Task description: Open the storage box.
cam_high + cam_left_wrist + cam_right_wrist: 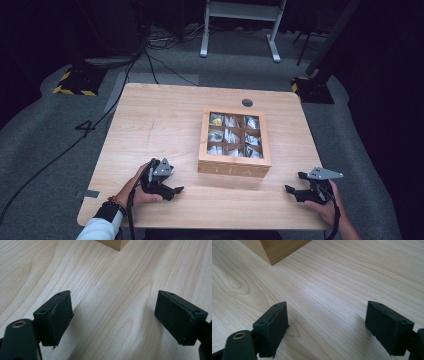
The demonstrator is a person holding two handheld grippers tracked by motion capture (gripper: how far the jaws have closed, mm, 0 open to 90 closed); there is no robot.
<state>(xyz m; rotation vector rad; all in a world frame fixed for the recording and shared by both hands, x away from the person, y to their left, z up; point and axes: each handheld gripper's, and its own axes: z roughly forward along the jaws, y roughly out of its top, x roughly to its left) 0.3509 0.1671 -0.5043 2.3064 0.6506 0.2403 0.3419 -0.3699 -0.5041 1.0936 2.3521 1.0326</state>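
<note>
A wooden tea box (234, 146) with a glass lid stands in the middle of the table, with tea bags visible in its compartments. My left gripper (171, 191) rests low over the table to the box's front left, open, nothing between its jaws. My right gripper (295, 192) is at the front right of the box, also open and empty. In the left gripper view the gripper (113, 317) has its jaws wide apart over bare wood, with a corner of the box (113, 243) at the top. The right gripper view has the gripper (325, 326) spread likewise, the box's corner (277, 250) ahead to its left.
The wooden table (165, 120) has a round cable hole (247, 103) behind the box. Cables (150, 55) run over the grey floor on the left. A white desk frame (240, 25) stands beyond the table.
</note>
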